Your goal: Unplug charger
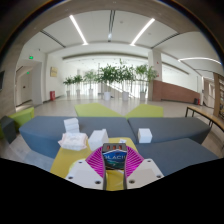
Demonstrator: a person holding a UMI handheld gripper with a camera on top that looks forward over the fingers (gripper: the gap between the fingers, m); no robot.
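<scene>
Gripper view shows the gripper (113,172) with its fingers closed narrow on a small dark charger (114,157) held between the pink pads; it looks light, rigid and smooth, best pinched on its flat sides.

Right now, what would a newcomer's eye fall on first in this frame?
First the claw: its pink pads flank a dark object with a label, held between them. Just beyond, white blocks sit on a grey-and-yellow table. Farther off, a row of potted plants lines a bright hall.
</scene>
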